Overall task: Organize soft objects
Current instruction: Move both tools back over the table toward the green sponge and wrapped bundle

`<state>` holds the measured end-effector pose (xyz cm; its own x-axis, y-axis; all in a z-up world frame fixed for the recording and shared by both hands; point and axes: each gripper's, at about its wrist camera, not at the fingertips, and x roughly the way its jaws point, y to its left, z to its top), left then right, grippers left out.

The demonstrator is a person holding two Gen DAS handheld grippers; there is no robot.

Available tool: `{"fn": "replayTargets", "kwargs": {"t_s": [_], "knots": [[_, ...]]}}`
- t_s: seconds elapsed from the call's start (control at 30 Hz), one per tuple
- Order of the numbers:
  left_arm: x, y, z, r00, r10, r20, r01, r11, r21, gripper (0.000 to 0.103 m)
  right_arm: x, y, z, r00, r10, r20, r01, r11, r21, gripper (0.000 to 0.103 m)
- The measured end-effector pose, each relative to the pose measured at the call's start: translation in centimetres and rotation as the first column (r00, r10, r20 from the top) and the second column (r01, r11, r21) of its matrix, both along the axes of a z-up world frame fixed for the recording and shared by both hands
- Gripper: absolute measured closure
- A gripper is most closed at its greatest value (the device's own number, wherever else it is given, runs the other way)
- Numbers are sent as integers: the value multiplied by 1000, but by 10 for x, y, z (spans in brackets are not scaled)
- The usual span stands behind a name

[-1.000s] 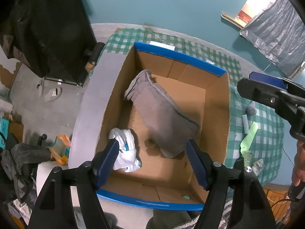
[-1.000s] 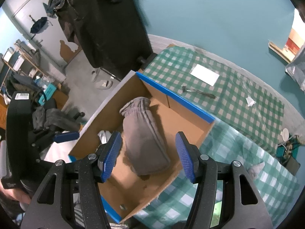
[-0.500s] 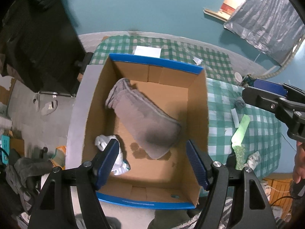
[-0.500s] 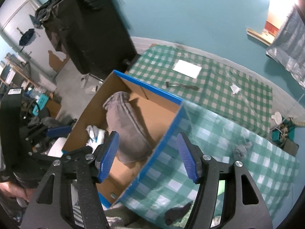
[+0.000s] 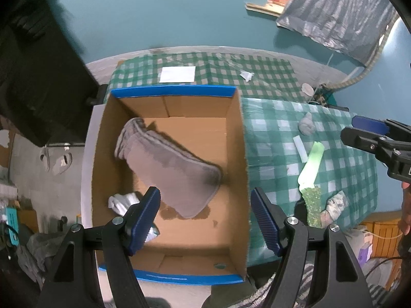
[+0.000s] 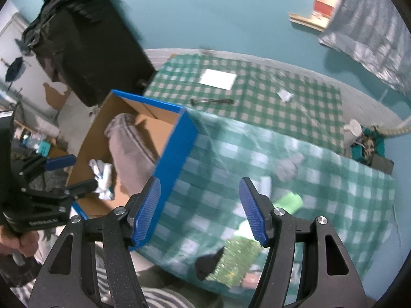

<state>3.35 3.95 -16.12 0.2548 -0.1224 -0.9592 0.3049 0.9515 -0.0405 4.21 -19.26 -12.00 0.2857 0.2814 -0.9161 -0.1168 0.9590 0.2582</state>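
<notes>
Green-and-white checked cloth covers the table (image 5: pixel 269 133), and on its left part stands the largest thing on it, an open cardboard box (image 5: pixel 236 154) with blue-taped edges. Inside the box a grey folded garment (image 5: pixel 169 164), perhaps sweatpants, lies slantwise with its long axis running from the far left corner toward the near right wall, and a crumpled white cloth (image 5: pixel 120 202) sits in the near left corner, just beside the garment's lower end. Out on the cloth to the right of the box lie the things not yet put away: a light green strip (image 5: pixel 310 164) whose long axis runs near to far, a small grey balled sock (image 5: pixel 307 125) beyond it, a mottled rag (image 5: pixel 334 205) at the near edge, and a dark scrap (image 6: pixel 209 261) seen only in the right wrist view, blurred. The left gripper (image 5: pixel 205 215) hangs above the box with its jaws spread wide and nothing between them. The right gripper (image 6: pixel 199 210) hovers over the open cloth, its jaws likewise wide apart and empty. The loose items lie ahead of and slightly right of the right gripper, well apart from the left one, so the right hand is judged the nearer for the next pick. The green strip lies roughly along the gripper's line of sight, so the jaws would close across its width.
</notes>
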Motion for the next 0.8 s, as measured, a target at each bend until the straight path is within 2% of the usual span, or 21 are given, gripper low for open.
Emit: {"fn": "replayTargets", "kwargs": {"t_s": [0.47, 0.8], "knots": [[-16, -60, -6, 987, -156, -21, 157, 988, 16, 29, -53, -76, -20, 983, -154, -103, 154, 988, -16, 38], [-35, -109, -26, 957, -278, -81, 280, 960, 19, 29, -96, -117, -48, 941, -277, -192, 273, 961, -49, 38]]}}
